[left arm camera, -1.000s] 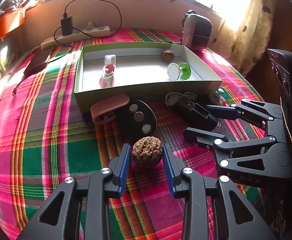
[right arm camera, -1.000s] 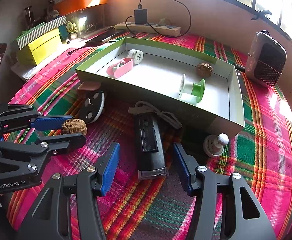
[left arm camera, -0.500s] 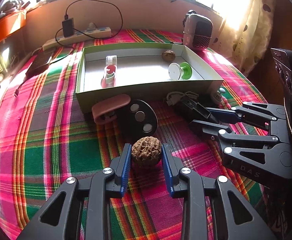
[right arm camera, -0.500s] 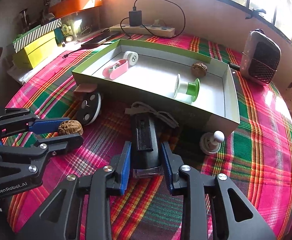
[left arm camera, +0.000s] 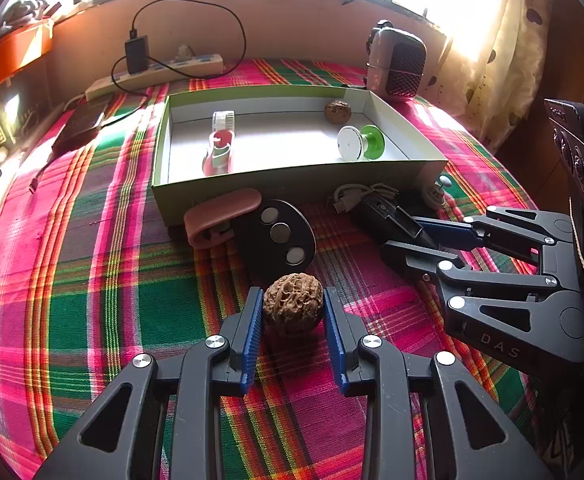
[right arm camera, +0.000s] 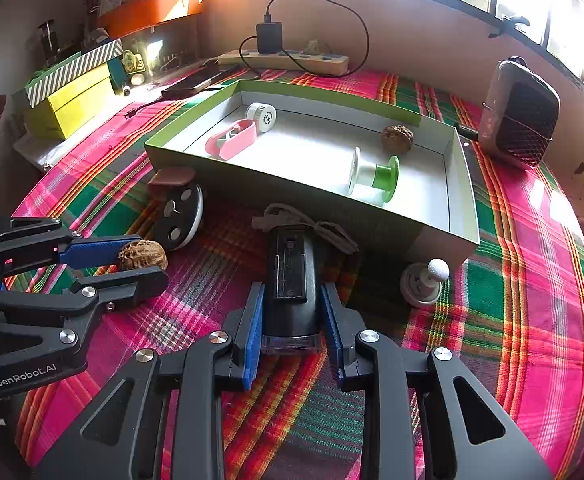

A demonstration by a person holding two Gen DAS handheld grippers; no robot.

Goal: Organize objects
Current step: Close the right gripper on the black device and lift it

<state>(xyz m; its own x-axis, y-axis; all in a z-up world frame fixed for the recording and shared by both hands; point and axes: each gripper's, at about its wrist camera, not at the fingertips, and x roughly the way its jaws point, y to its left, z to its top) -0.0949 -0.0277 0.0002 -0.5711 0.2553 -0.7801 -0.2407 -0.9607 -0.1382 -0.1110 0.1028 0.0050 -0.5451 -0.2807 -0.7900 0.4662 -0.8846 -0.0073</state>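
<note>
A wrinkled brown walnut [left arm camera: 293, 305] lies on the plaid cloth, and my left gripper [left arm camera: 293, 296] is shut on it, both blue pads pressing its sides. The right wrist view shows the same walnut [right arm camera: 142, 255] in the left gripper [right arm camera: 146, 259]. My right gripper [right arm camera: 292, 286] is shut on a black box-shaped device [right arm camera: 290, 264] with a grey cord behind it. The left wrist view shows that device [left arm camera: 387, 218] in the right gripper [left arm camera: 401, 234]. Behind both stands a green-rimmed open box [right arm camera: 292, 200].
The box [left arm camera: 292, 178] holds a second walnut [left arm camera: 337, 111], a green-and-white spool [left arm camera: 361, 143], a pink clip [left arm camera: 219, 152] and a white roll [left arm camera: 224, 120]. Before the box lie a black oval disc [left arm camera: 278, 236], a pink cap [left arm camera: 222, 210] and a white knob [right arm camera: 425, 280]. A power strip [right arm camera: 288, 60] and a mesh-fronted device [right arm camera: 521, 114] stand behind.
Both grippers have closed where they stood: the left one onto the walnut, the right one onto the black device. Neither object has left the cloth.
</note>
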